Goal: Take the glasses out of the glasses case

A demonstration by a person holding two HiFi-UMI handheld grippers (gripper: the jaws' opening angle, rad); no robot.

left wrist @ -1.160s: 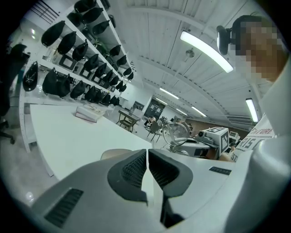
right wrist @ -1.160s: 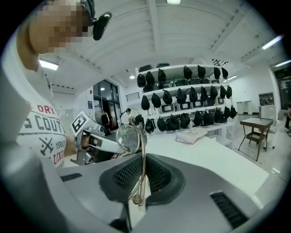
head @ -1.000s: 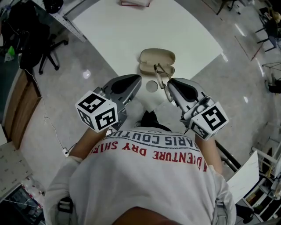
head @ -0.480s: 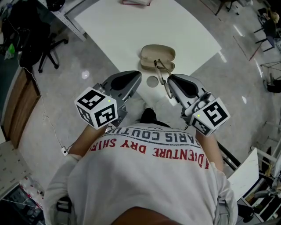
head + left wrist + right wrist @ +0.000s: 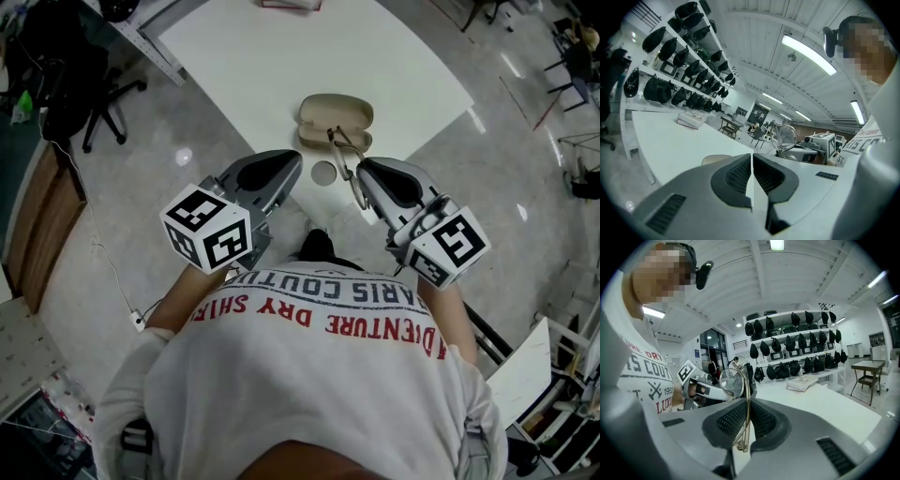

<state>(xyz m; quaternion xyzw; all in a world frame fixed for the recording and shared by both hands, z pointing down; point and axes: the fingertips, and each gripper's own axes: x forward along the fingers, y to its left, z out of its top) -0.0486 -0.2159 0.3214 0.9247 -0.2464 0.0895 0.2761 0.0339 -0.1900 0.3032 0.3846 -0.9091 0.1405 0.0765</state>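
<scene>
White tabletop (image 5: 281,66) fills the upper part of the head view and carries the work.

Left gripper (image 5: 292,167): positioned at 9 o'clock of the glasses. The jaws are pressed together with nothing between them, as its own view confirms.

Right gripper (image 5: 362,174): positioned at 4 o'clock of the glasses. The jaws are nipped together on the thin metal frame, which runs up between the ribbed pads (image 5: 761,418).

Glasses case (image 5: 336,122): beige hard shell, lying open on the table at 12 o'clock of both grippers. No lenses show in it.

Glasses (image 5: 739,399): gold wire frame with round clear lenses, held in the air at 6 o'clock of the case, near its front edge.

Handling assessment:
- Weight: probably very light. Grip force need only prevent slipping.
- Stiffness: the wire is likely springy and easily bent. The hinges and nose bridge are the probable weak points.
- Surface: smooth metal against rubber pads should hold, but may pivot under a single pinch.
- Fragility: the lens (image 5: 731,382) can scratch or smear. Keep the pads off it.
- Recommended hold: grip the frame wire or a temple close to the hinge. Support the far end with the second gripper if the frame swings.
</scene>
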